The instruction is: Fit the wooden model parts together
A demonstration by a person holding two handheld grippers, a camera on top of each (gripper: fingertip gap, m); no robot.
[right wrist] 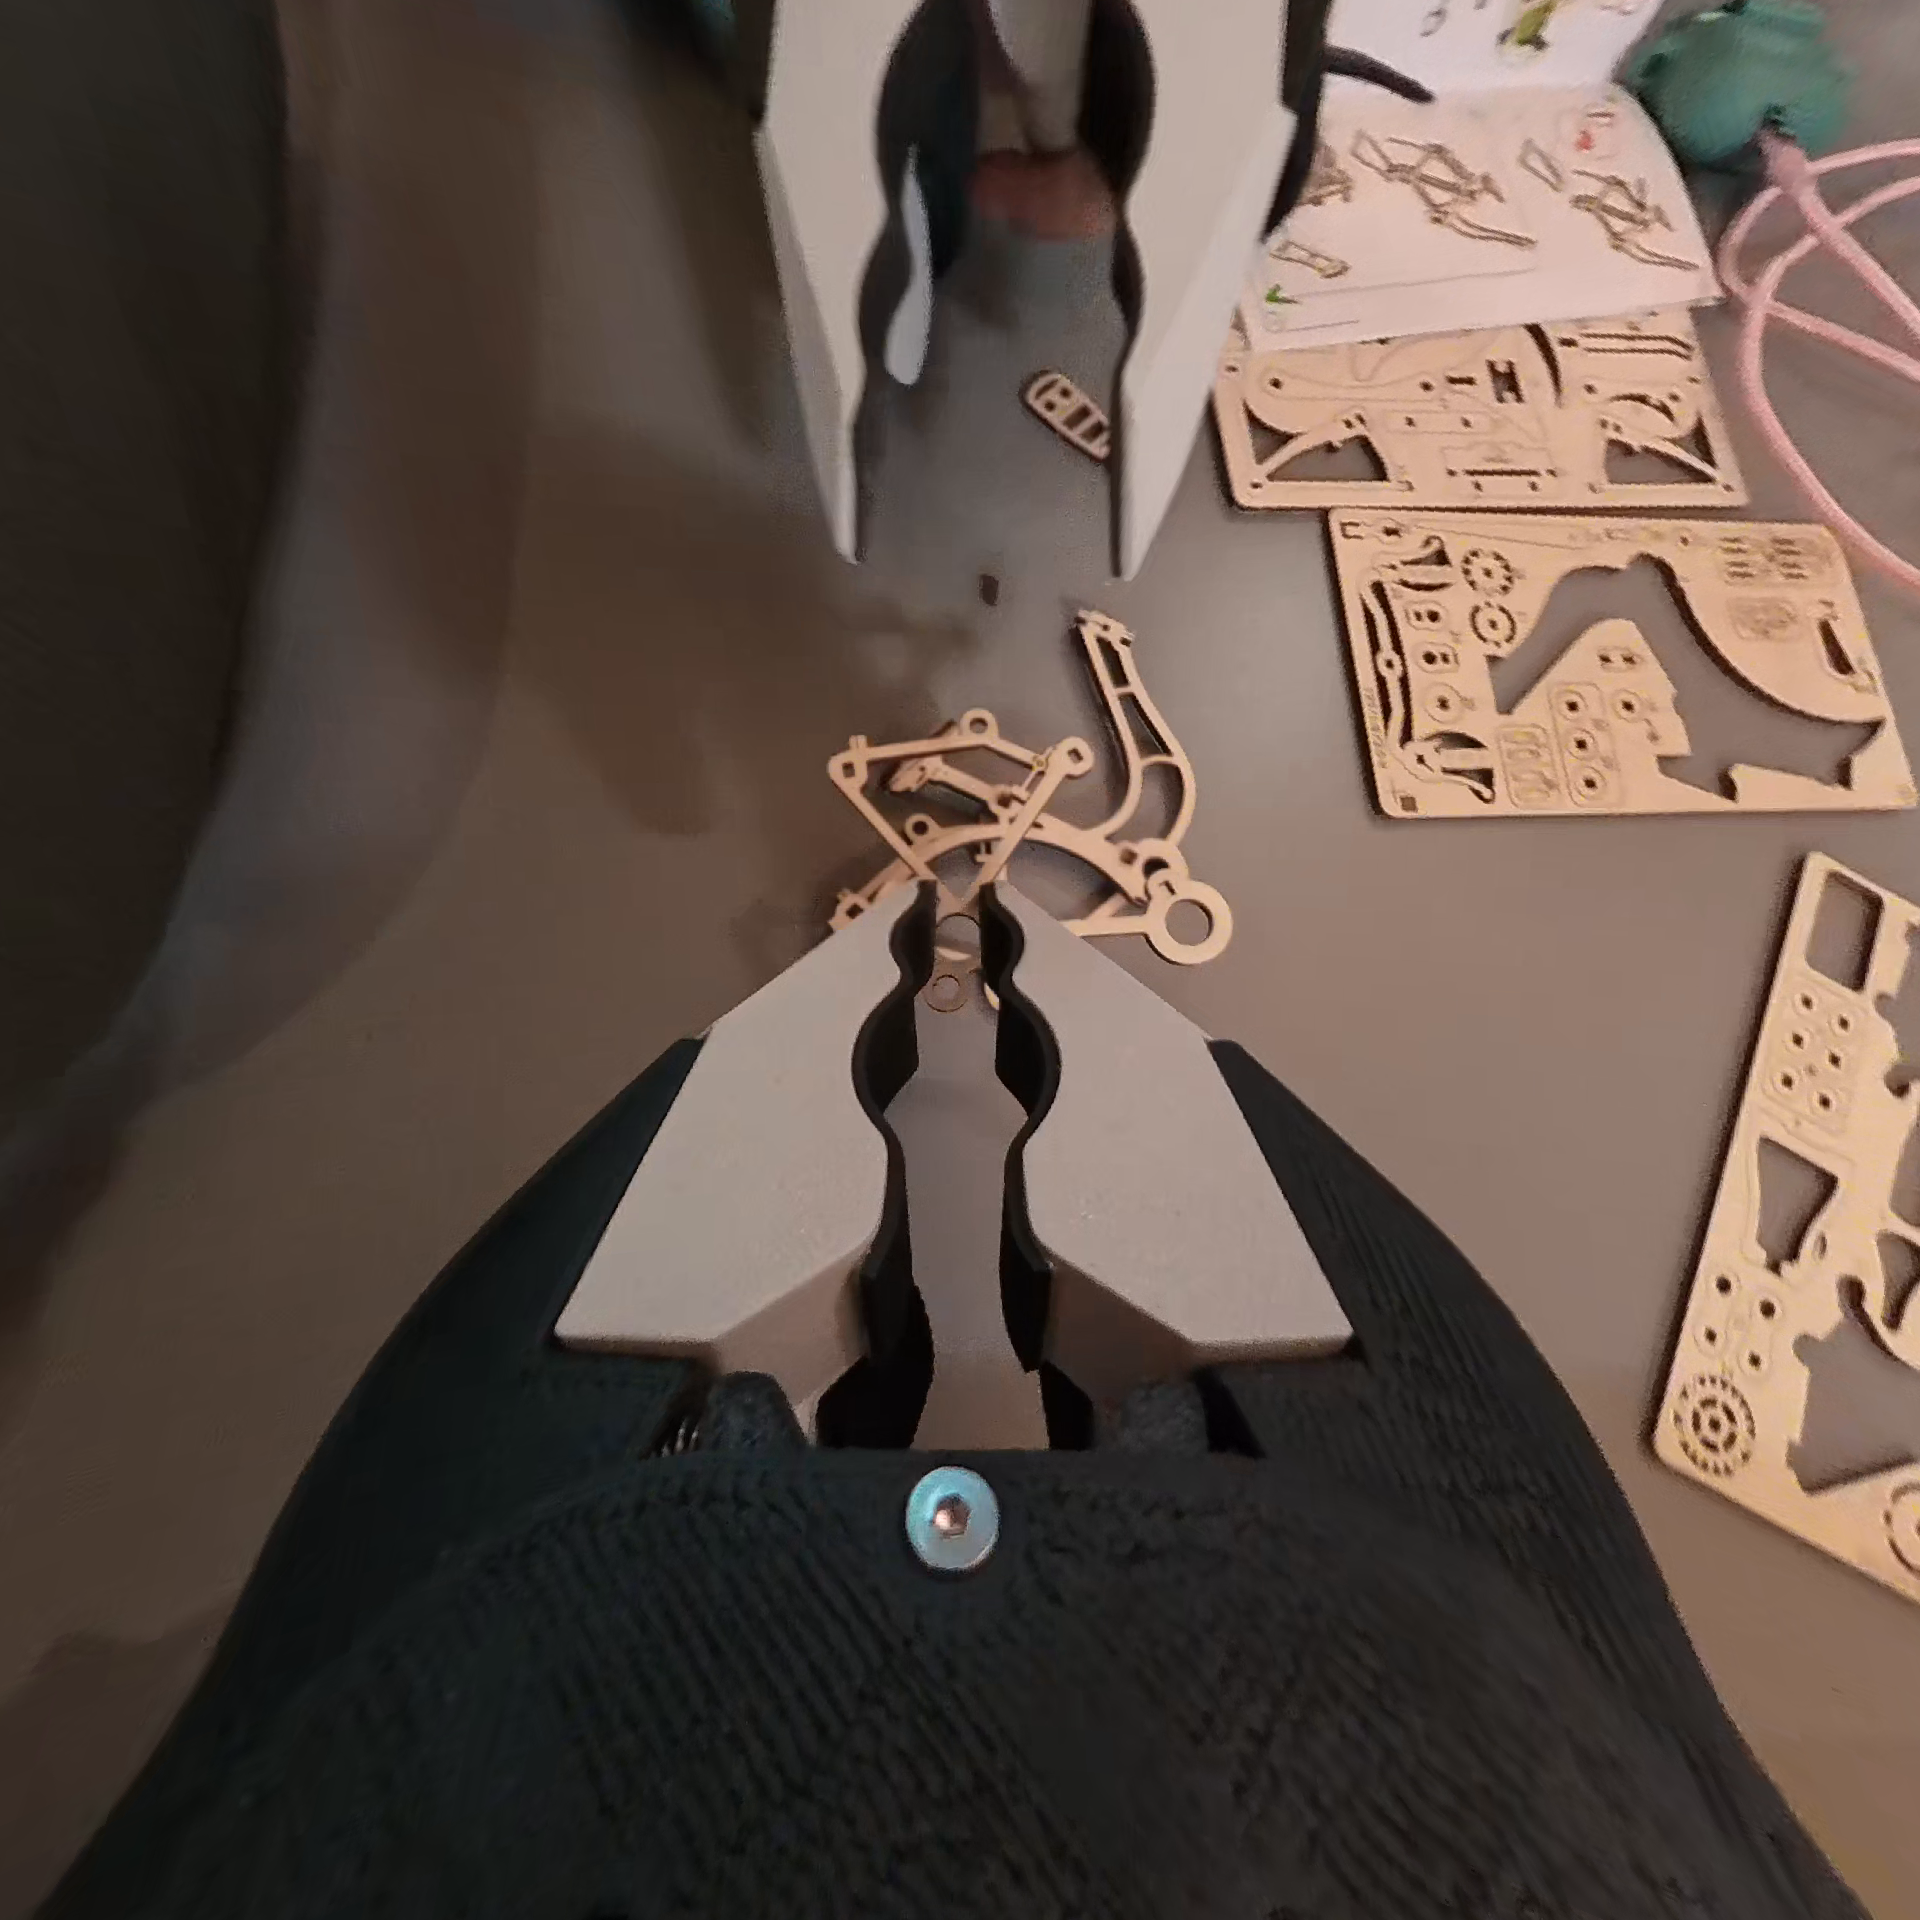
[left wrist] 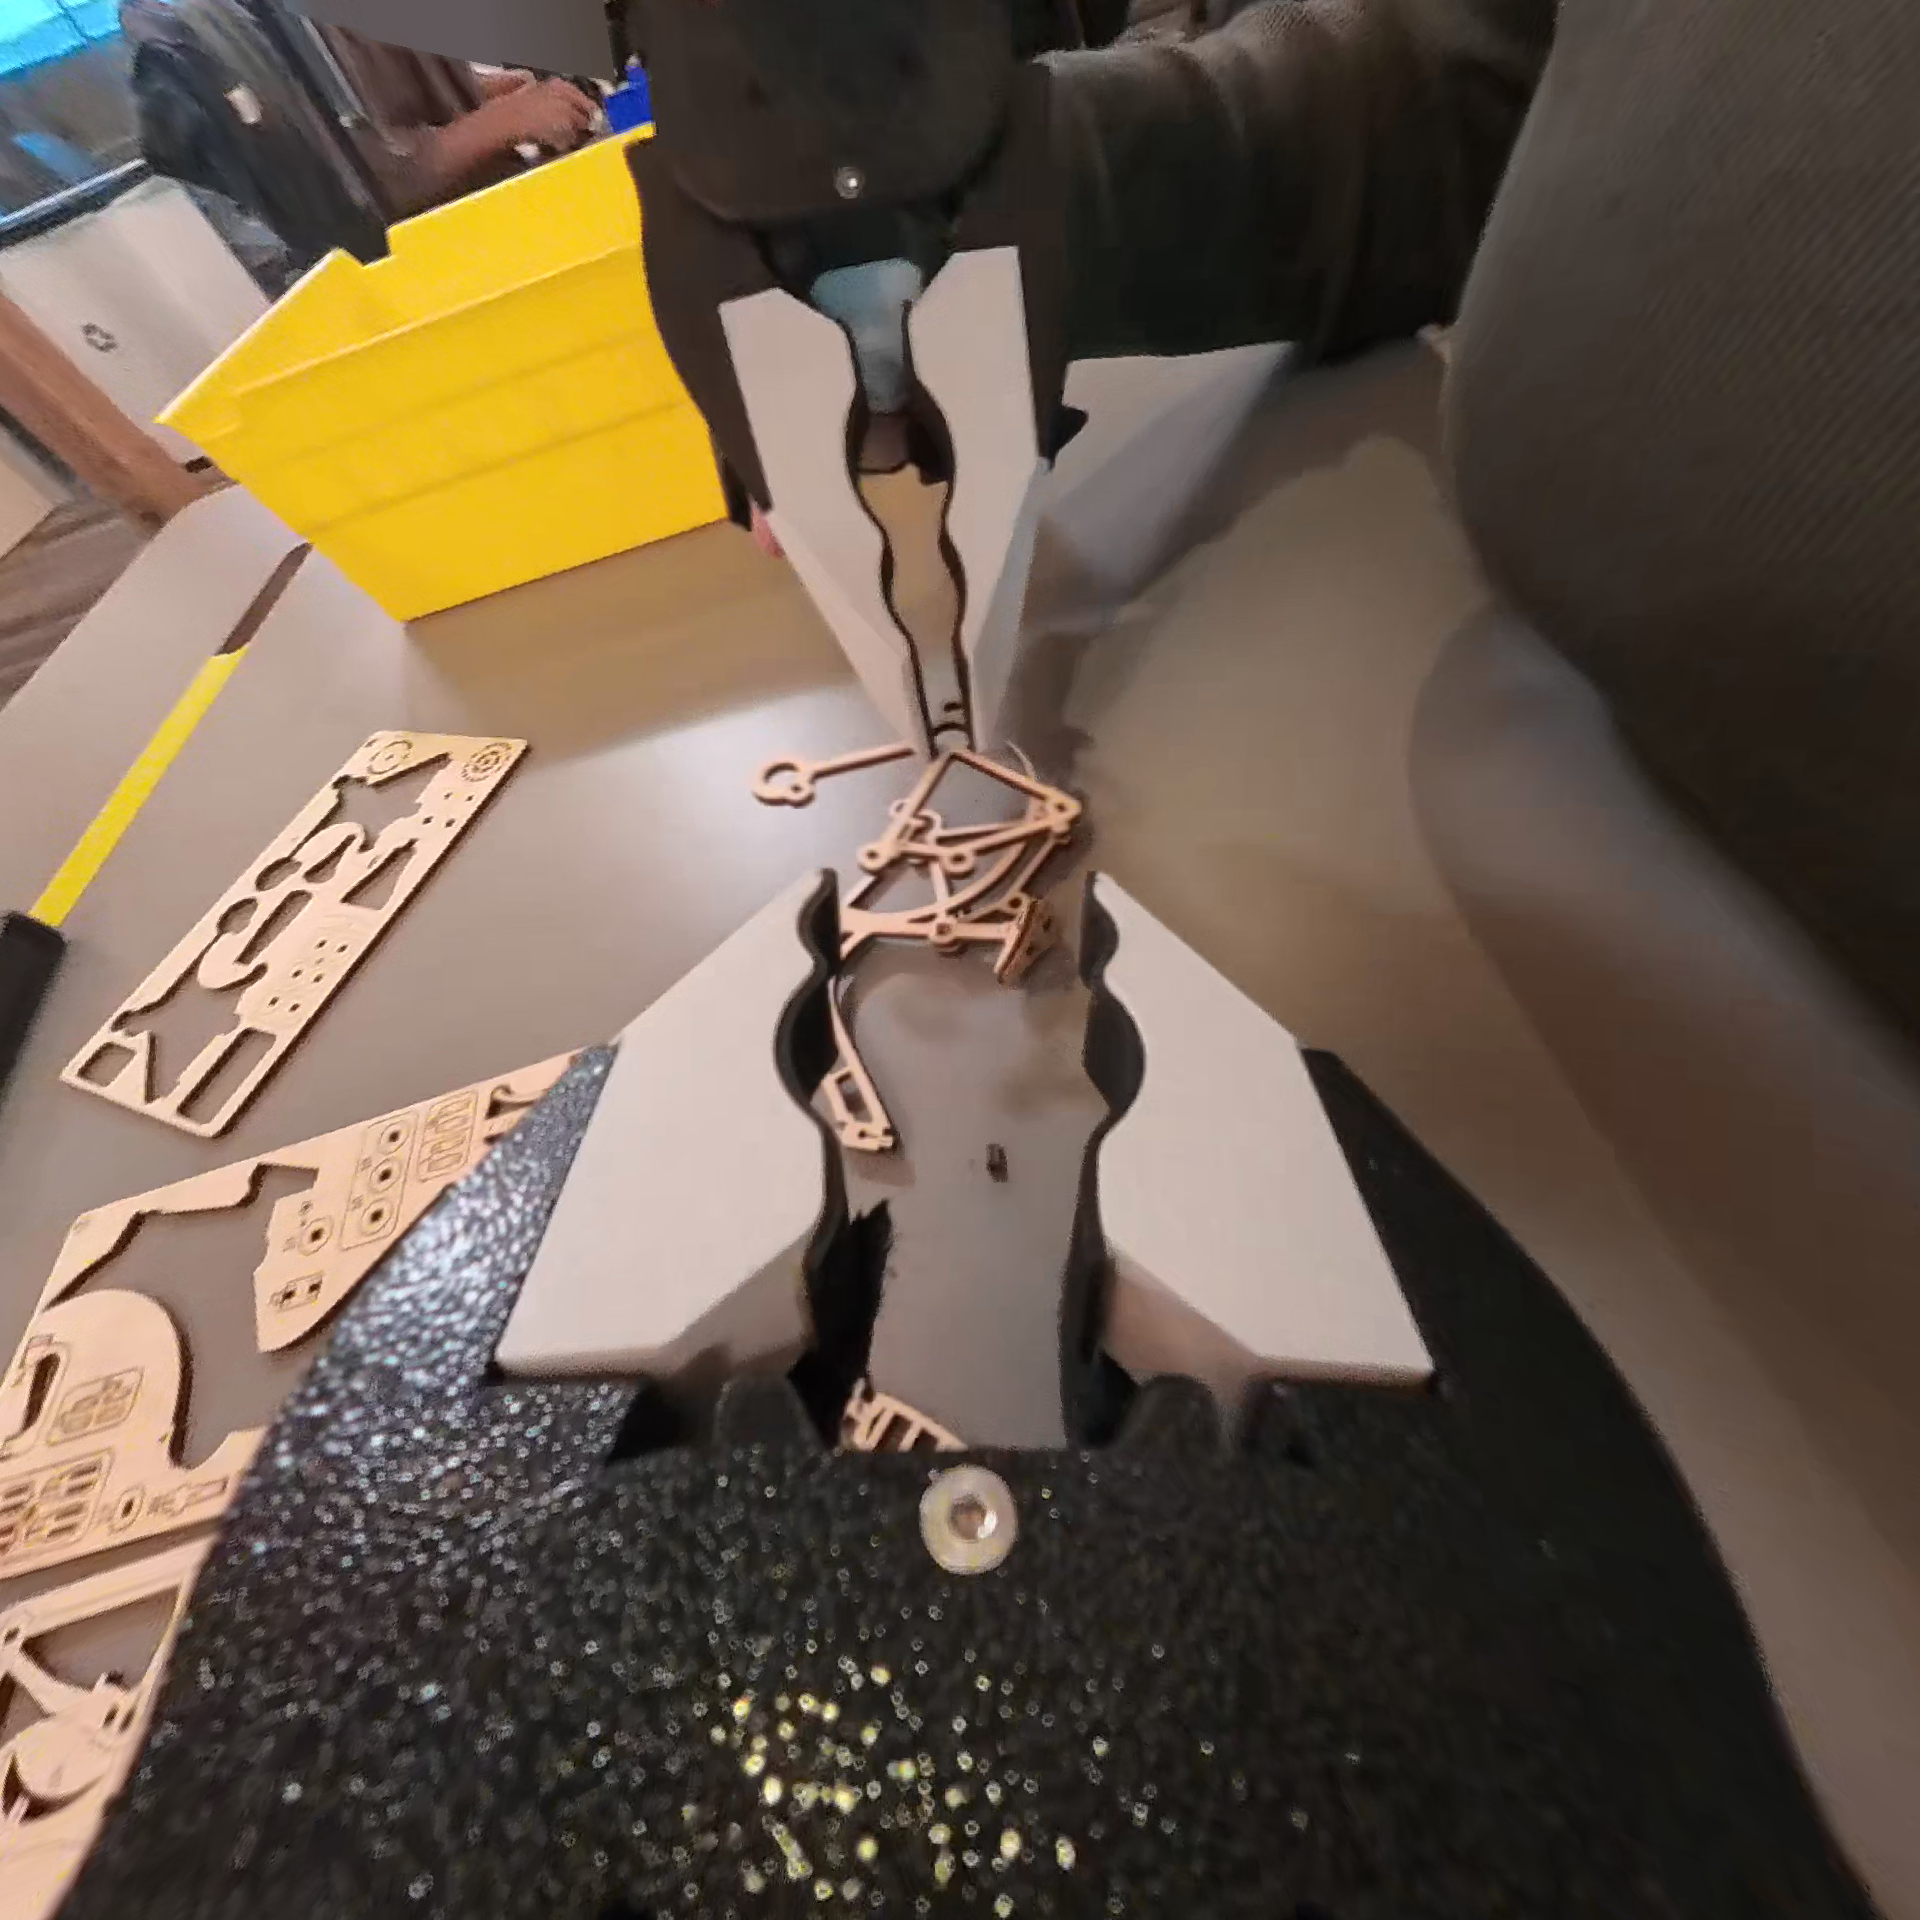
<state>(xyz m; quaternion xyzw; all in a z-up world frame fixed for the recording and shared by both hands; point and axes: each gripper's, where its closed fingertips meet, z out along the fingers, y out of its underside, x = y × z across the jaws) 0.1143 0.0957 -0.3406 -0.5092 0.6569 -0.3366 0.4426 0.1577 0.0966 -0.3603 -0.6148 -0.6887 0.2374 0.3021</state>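
Note:
A partly built wooden model (left wrist: pixel 961 862) of thin linked struts lies on the grey table (left wrist: pixel 623 665). My right gripper (right wrist: pixel 954 906) is shut on the near corner of the model (right wrist: pixel 935 800), with a thin ringed strut between its fingertips. In the left wrist view the right gripper (left wrist: pixel 940 727) comes down from the top onto the model's far corner. My left gripper (left wrist: pixel 956 894) is open and empty, its fingers on either side of the model's near end and a curved wooden arm (left wrist: pixel 852 1049). It shows open in the right wrist view (right wrist: pixel 987 561).
A key-shaped piece (left wrist: pixel 821 774) lies beside the model. Punched wooden sheets (left wrist: pixel 301 925) (right wrist: pixel 1621 665) lie to one side, with an instruction booklet (right wrist: pixel 1475 187), a pink cable (right wrist: pixel 1818 260) and a small loose part (right wrist: pixel 1070 421). A yellow bin (left wrist: pixel 468 416) stands behind. My right fingertips sit around 6 cm from my left ones.

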